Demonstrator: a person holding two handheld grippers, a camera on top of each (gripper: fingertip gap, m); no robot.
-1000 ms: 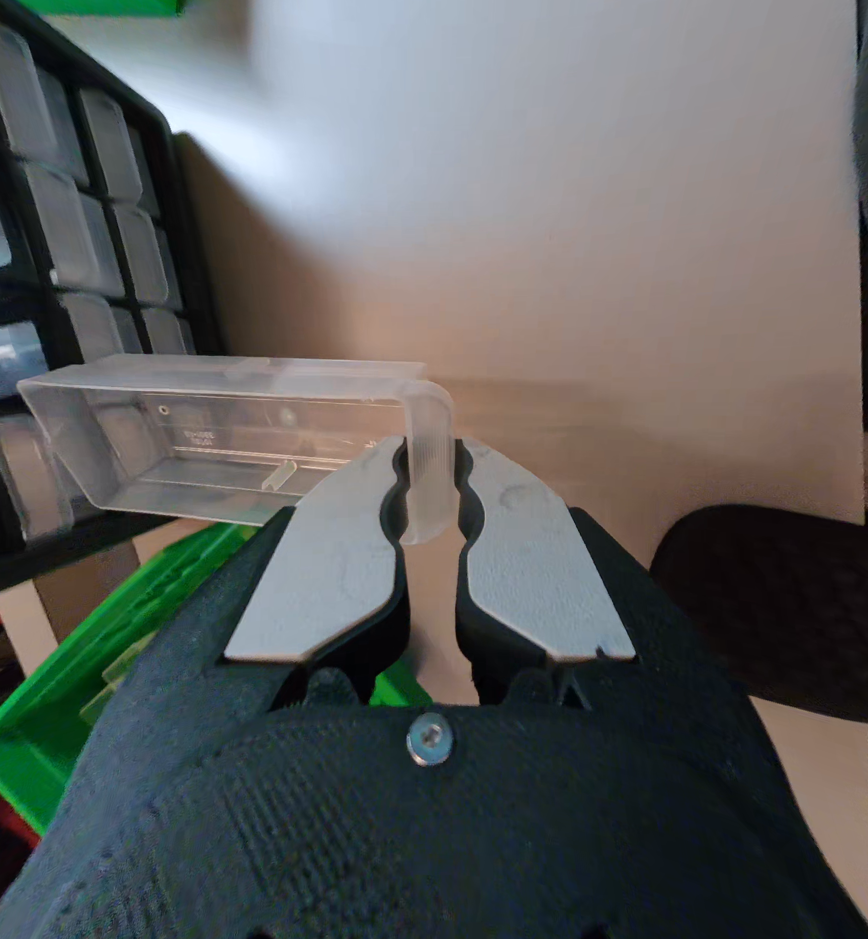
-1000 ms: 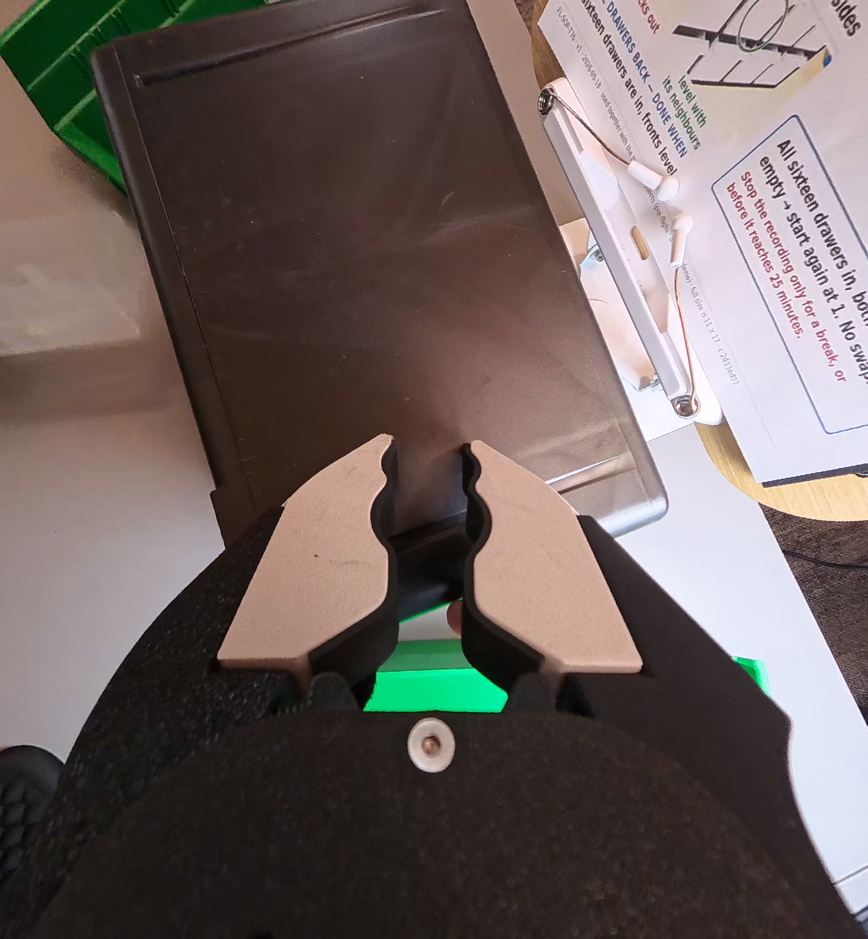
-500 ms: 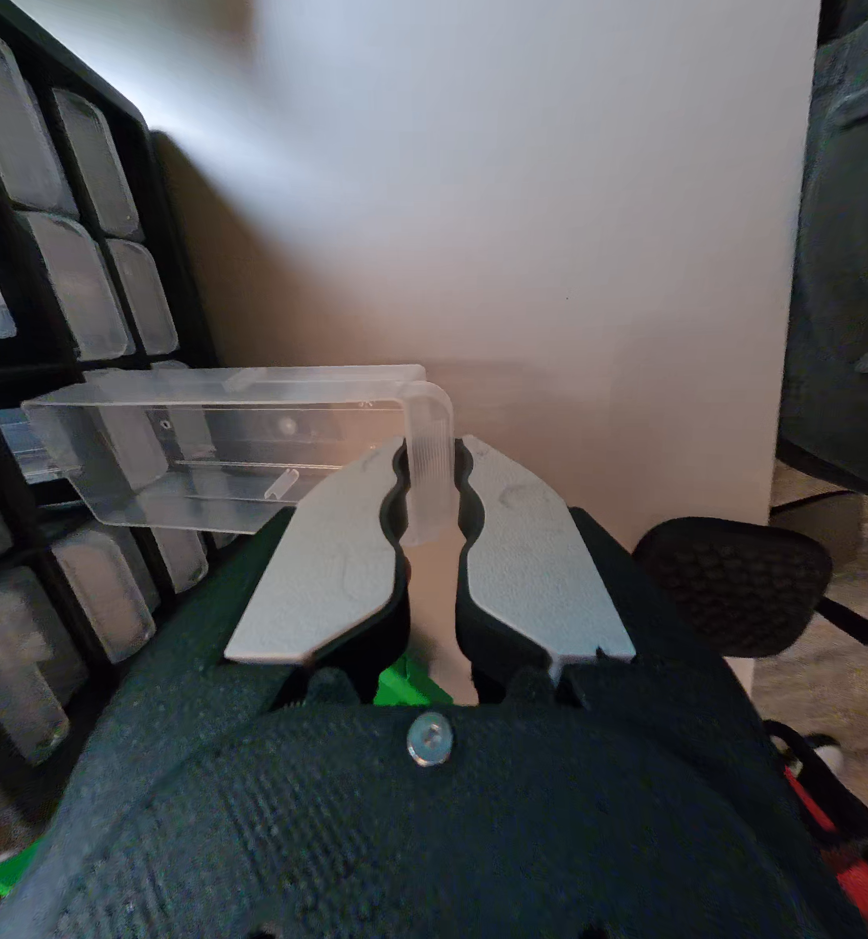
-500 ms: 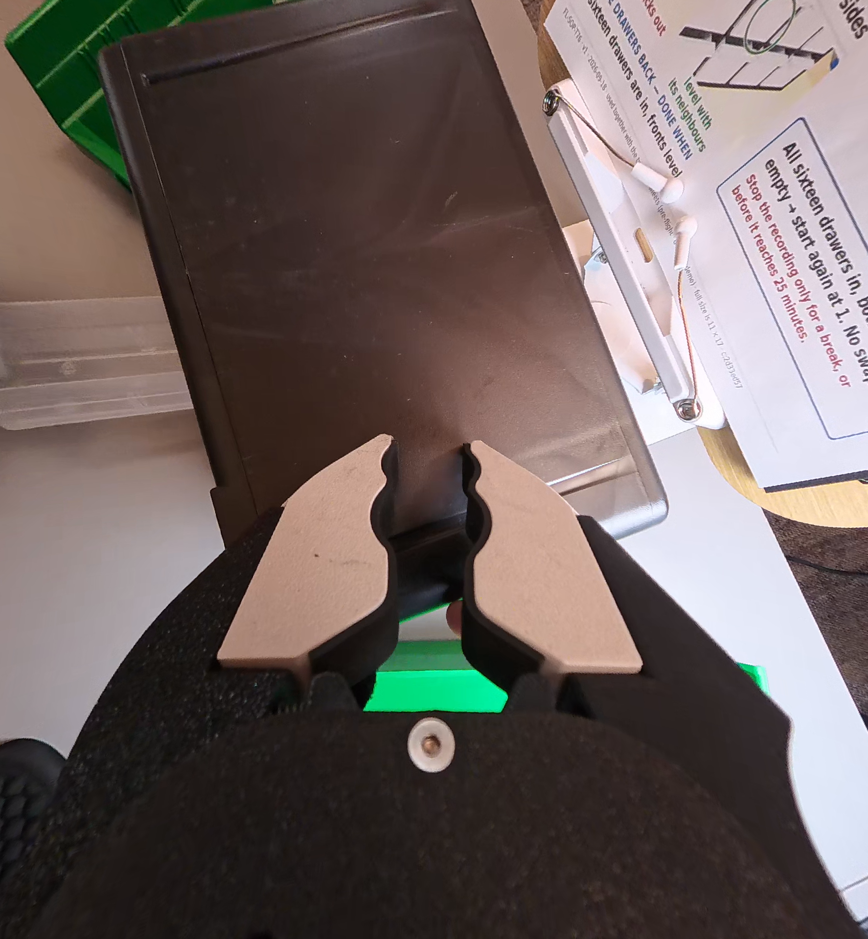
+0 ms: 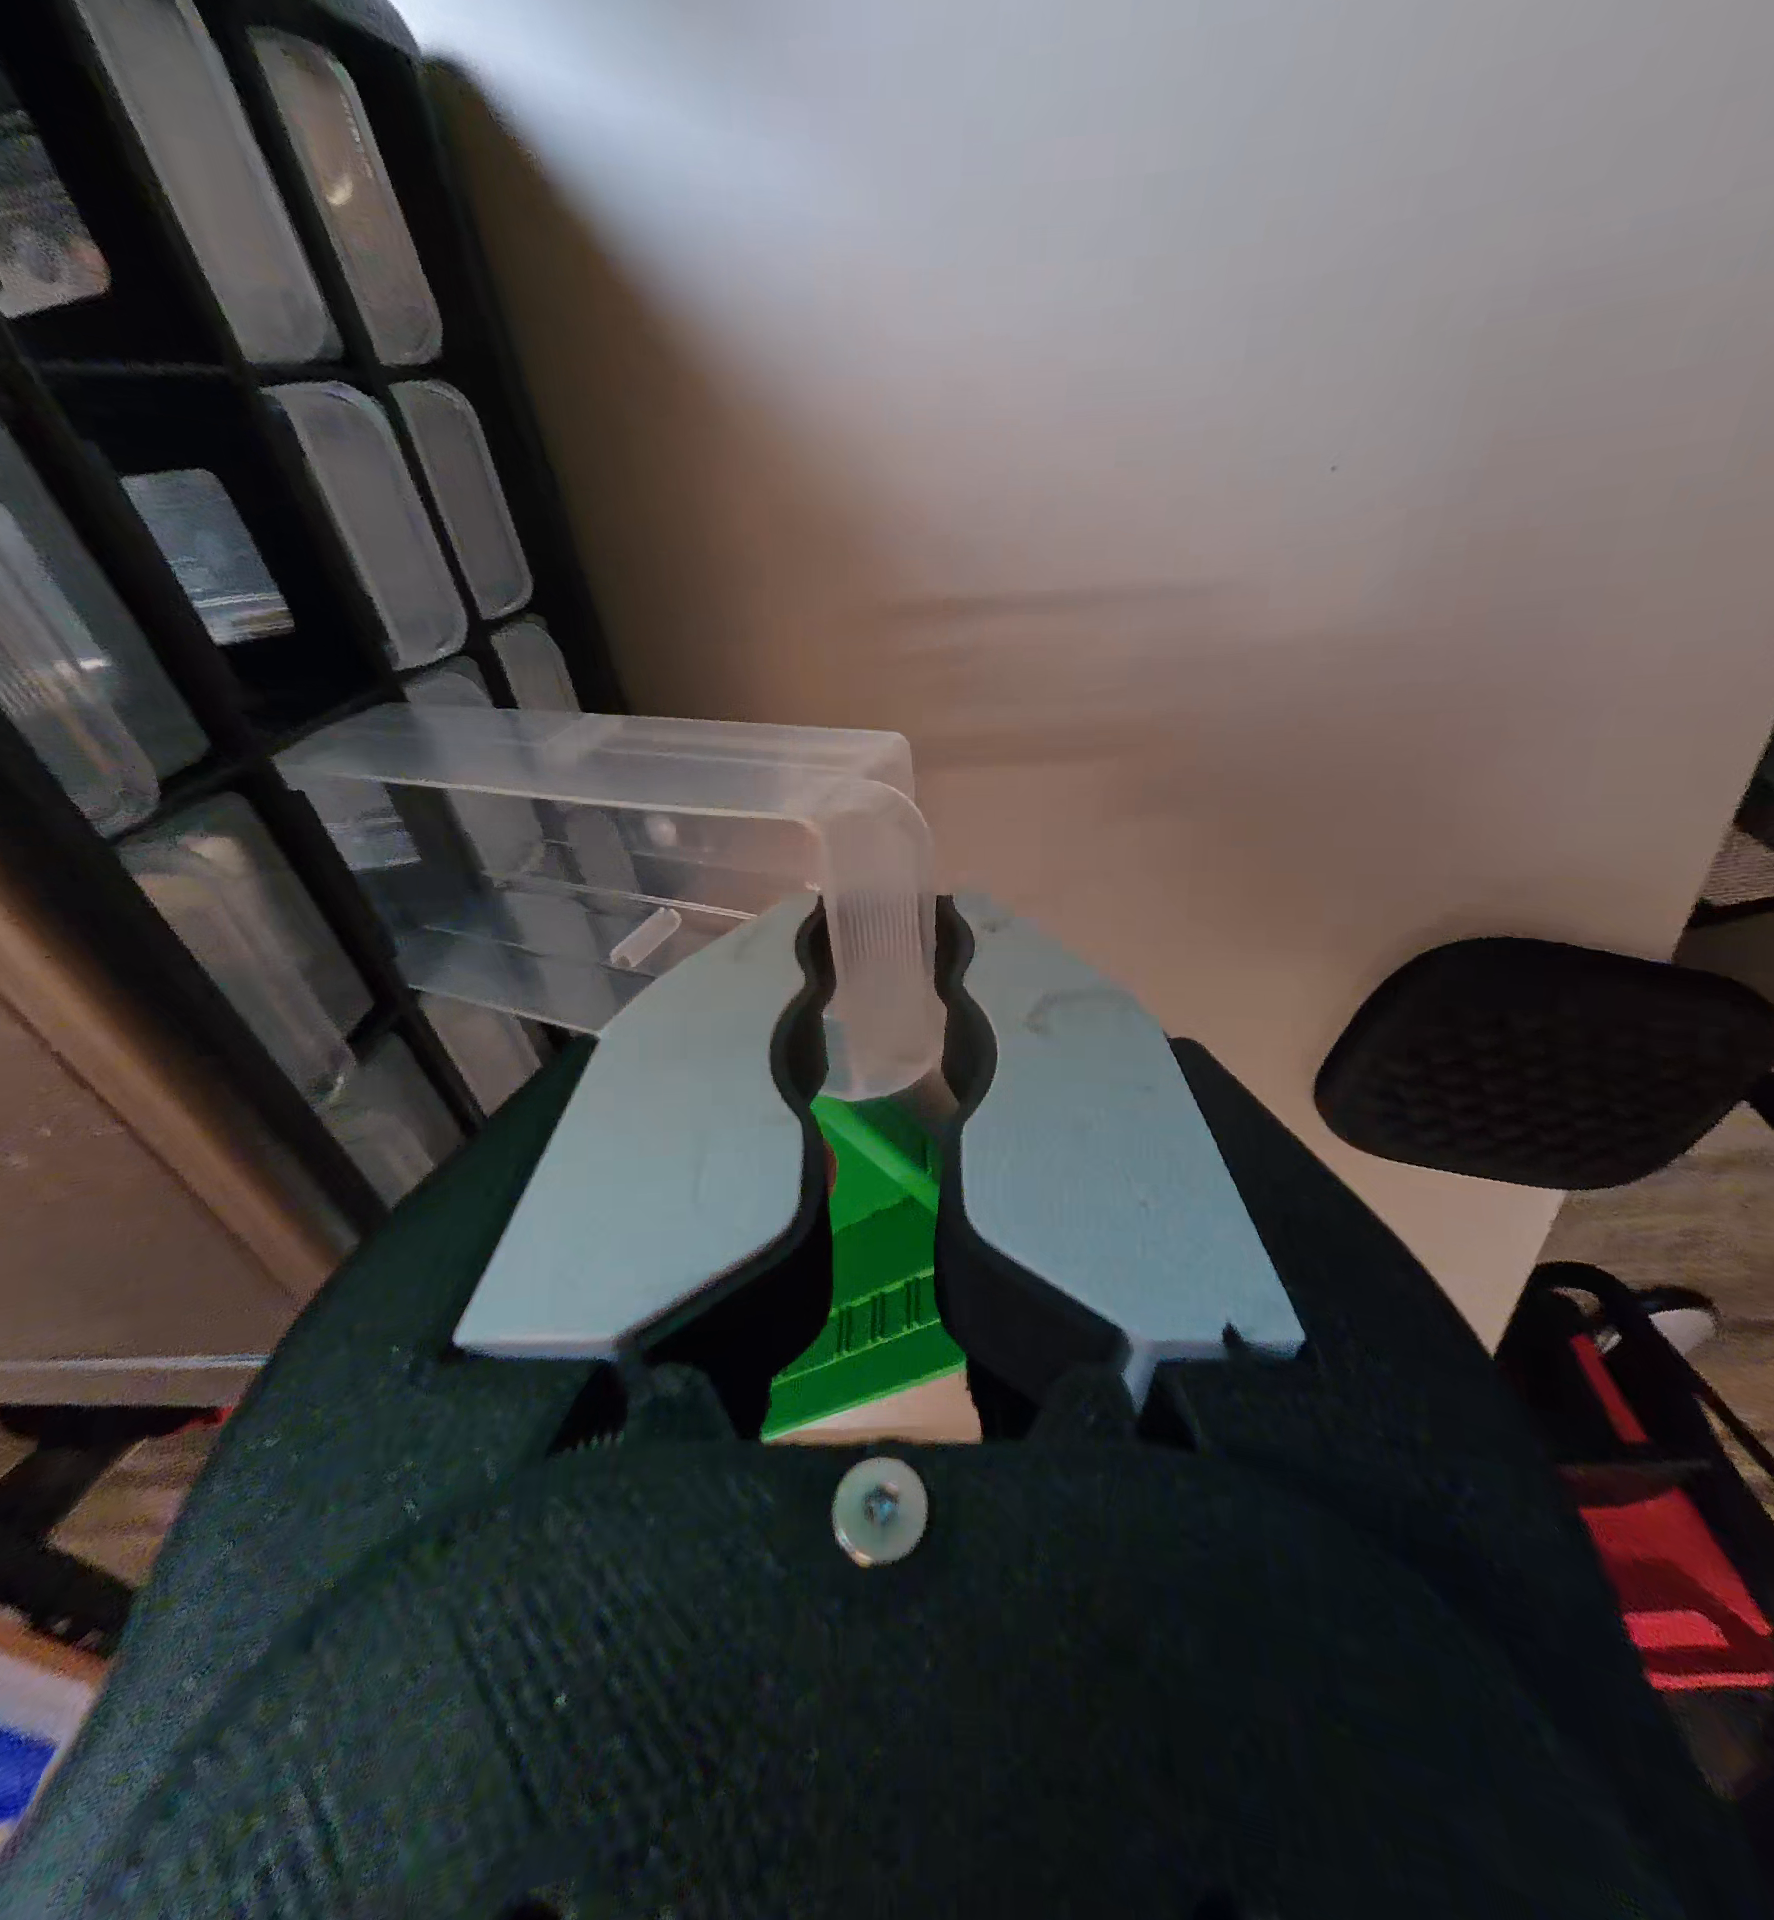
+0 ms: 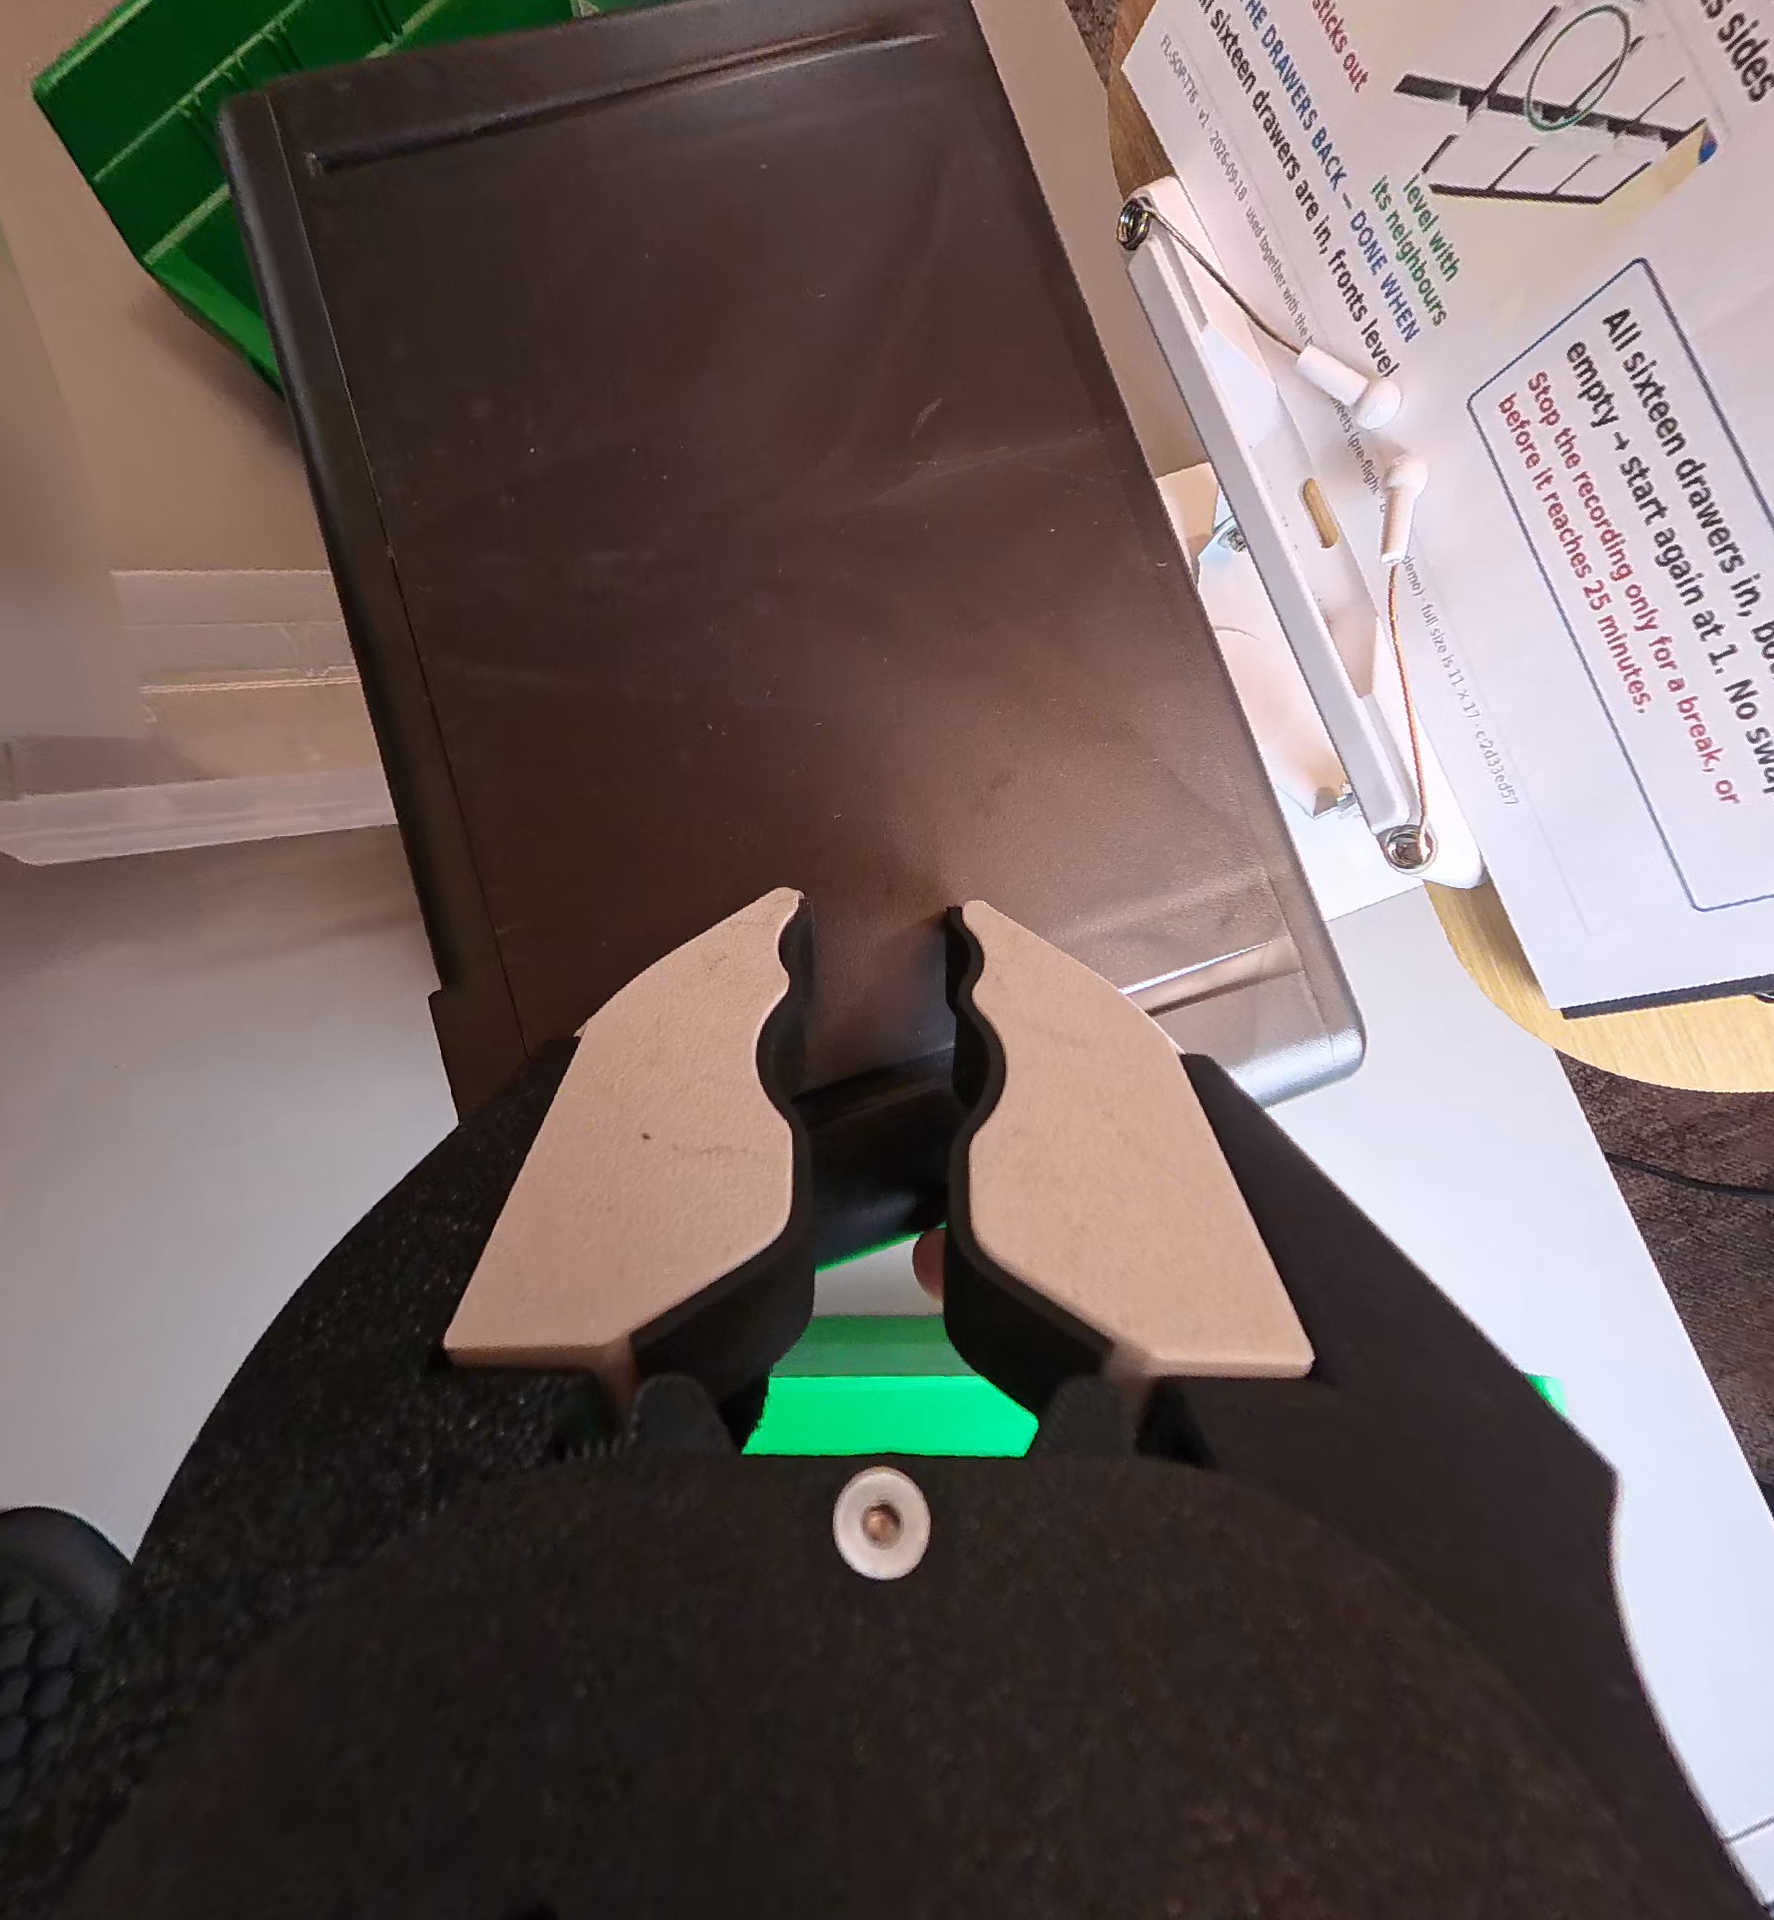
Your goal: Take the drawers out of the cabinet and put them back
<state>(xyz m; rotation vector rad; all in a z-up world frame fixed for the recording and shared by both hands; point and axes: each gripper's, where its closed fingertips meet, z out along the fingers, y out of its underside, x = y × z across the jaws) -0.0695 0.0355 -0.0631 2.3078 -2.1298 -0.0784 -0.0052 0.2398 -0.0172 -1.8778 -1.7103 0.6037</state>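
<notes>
In the left wrist view the black cabinet point(image 5: 228, 665) stands at the left, with several clear drawers in its slots. My left gripper point(image 5: 878, 914) is shut on the front handle of a clear empty drawer point(image 5: 592, 831). The drawer lies level, and its far end sits at a slot opening in a lower row. In the right wrist view my right gripper point(image 6: 878, 920) is shut on the near edge of the cabinet's dark top panel point(image 6: 758, 520). The drawer point(image 6: 187, 748) sticks out blurred from the cabinet's left side.
A green bin point(image 6: 166, 177) lies beyond the cabinet, and green plastic point(image 5: 872, 1247) shows under my left gripper. A printed sheet point(image 6: 1641, 468) and a white clip board point(image 6: 1278, 520) lie right of the cabinet. A black chair armrest point(image 5: 1548, 1060) is past the white table's point(image 5: 1174, 416) edge.
My left gripper has carried the drawer left toward the cabinet front, and its far end now meets a lower slot. My right gripper has stayed clamped on the cabinet.
</notes>
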